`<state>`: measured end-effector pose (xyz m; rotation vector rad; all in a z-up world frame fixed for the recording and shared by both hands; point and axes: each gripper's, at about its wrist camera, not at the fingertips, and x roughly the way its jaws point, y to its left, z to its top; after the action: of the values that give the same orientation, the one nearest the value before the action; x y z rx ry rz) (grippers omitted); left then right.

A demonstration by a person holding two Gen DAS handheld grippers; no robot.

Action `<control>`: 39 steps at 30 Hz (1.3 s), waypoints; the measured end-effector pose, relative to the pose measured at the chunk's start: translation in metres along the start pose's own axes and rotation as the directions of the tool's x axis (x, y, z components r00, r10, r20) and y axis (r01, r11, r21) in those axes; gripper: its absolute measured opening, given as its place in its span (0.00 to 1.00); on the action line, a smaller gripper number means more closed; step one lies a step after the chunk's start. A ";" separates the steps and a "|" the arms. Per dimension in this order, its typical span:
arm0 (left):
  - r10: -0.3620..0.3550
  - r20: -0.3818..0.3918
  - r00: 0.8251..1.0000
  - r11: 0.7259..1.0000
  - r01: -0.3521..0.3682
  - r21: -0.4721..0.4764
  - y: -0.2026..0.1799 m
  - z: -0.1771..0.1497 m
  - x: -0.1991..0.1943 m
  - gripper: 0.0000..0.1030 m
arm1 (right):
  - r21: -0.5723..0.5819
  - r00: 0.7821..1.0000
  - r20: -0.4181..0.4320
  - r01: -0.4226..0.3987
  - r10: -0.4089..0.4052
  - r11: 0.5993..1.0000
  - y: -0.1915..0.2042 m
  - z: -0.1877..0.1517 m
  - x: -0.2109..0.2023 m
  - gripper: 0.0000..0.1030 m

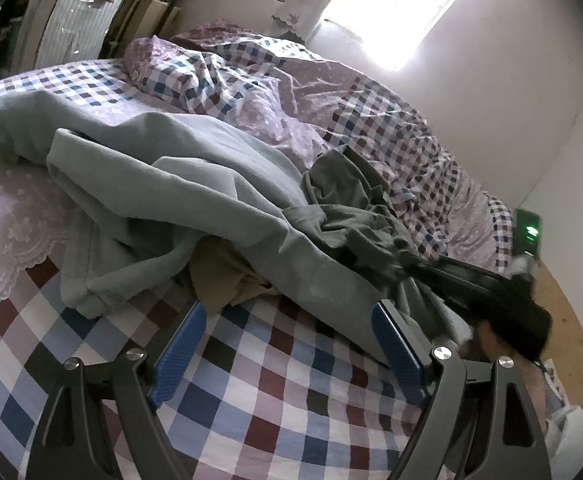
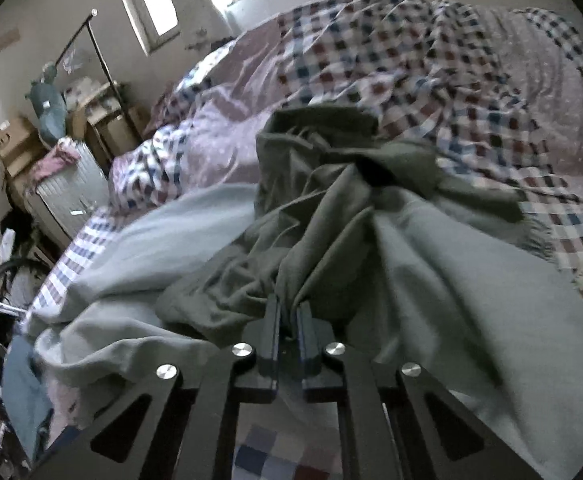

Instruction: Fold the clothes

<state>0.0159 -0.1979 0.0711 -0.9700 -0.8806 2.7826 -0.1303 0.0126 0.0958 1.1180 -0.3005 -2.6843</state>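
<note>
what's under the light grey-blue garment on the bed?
A tan cloth pokes out from under the lifted edge of the light grey-blue garment, with the checked bedspread below. How far the tan piece extends, or whether anything else lies beneath, is covered.

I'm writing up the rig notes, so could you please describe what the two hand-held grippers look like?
The left hand-held gripper has two black metal arms with triangular cut-outs and round silver bolts, each ending in a blue ribbed pad. The right hand-held gripper has the same black cut-out arms and silver bolts, with dark fingers. No cables, markings or sleeves are visible.
</note>
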 end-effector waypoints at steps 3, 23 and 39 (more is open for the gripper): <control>-0.016 -0.001 1.000 1.000 0.016 0.018 -0.005 -0.002 0.000 0.85 | 0.031 0.999 0.045 -0.010 0.009 0.999 -0.020 -0.001 -0.035 0.04; -0.497 -0.113 0.860 0.867 0.496 -0.041 -0.052 -0.023 0.004 0.85 | -0.063 0.989 0.131 -0.054 0.061 0.997 -0.054 -0.080 -0.199 0.03; -0.367 -0.285 0.885 0.918 0.394 0.042 -0.057 -0.047 0.027 0.85 | -0.254 0.994 0.084 0.091 -0.071 0.963 -0.071 -0.171 -0.178 0.51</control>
<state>0.0155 -0.1208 0.0570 -1.0049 -0.7836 2.2739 0.1064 0.1116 0.0781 0.9742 0.0838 -2.7400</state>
